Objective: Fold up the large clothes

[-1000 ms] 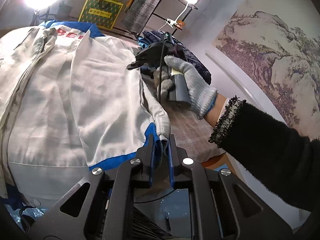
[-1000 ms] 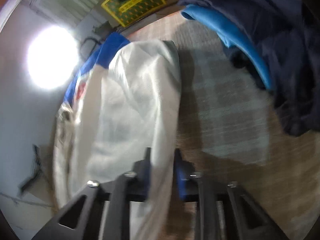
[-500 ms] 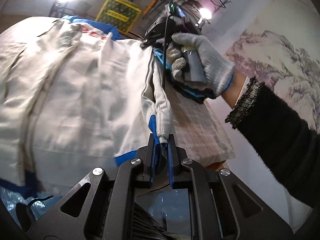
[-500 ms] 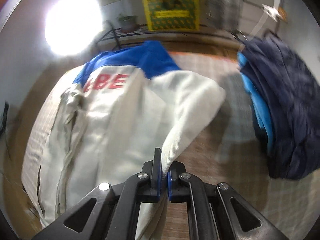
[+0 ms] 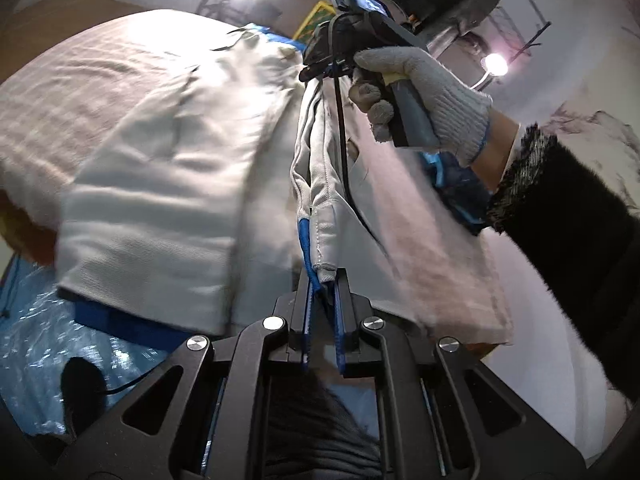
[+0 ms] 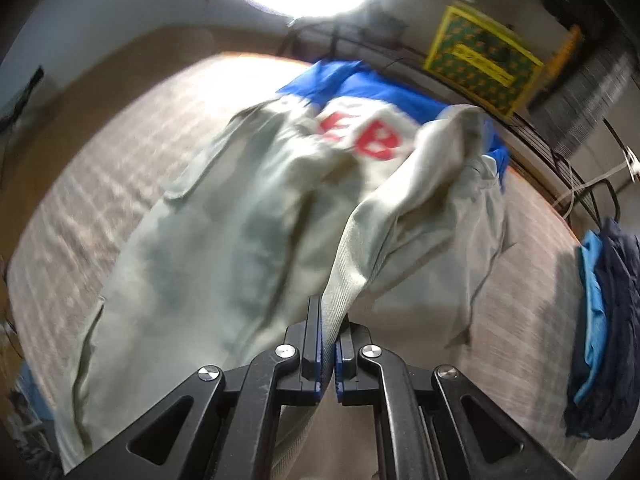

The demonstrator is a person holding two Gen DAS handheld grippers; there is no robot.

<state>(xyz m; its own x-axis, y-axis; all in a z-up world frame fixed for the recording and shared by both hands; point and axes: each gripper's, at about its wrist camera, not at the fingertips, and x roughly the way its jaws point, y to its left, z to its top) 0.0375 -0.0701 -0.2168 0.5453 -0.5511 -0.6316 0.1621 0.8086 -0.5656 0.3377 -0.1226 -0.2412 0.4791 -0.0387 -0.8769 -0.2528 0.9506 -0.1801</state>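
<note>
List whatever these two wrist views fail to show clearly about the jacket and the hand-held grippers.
- Red lettering, right wrist view: blurred and partly covered by a raised fold, so unreadable.
- White jacket hem, left wrist view: hidden behind the left hand-held gripper.
- Right hand-held gripper fingertips, left wrist view: too blurred to show the pinch.
- Dark clothes pile, right wrist view: cut off by the edge.

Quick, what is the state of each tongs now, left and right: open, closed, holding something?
Left tongs: closed on the hem of the white jacket.
Right tongs: closed on a fold of the same jacket.
</note>
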